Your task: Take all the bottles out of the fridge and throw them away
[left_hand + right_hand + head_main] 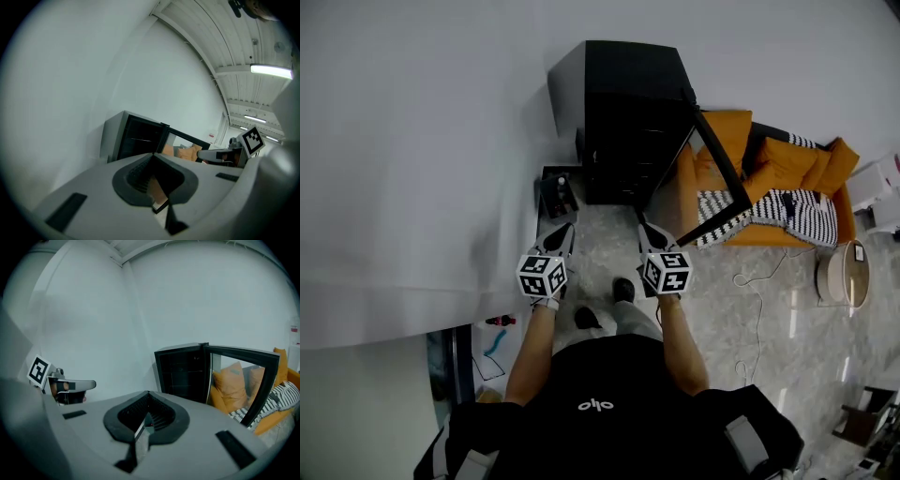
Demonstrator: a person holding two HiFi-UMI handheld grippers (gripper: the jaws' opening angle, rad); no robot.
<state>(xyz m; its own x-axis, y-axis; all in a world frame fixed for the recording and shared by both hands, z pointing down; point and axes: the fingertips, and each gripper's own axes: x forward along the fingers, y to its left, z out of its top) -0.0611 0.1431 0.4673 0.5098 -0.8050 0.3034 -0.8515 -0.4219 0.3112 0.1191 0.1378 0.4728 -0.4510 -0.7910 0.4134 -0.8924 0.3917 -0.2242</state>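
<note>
A black fridge stands against the white wall with its glass door swung open to the right. Its inside is dark and I can make out no bottles. Both grippers are held out side by side in front of it, pointing at it. My left gripper is shut with nothing in it, and so is my right gripper. In the left gripper view the fridge lies ahead beyond the shut left gripper. In the right gripper view the fridge and its door stand past the shut right gripper.
A small dark bin sits on the floor left of the fridge by the wall. An orange sofa with cushions and a striped blanket stands behind the door. A round white stool and a cable lie at the right.
</note>
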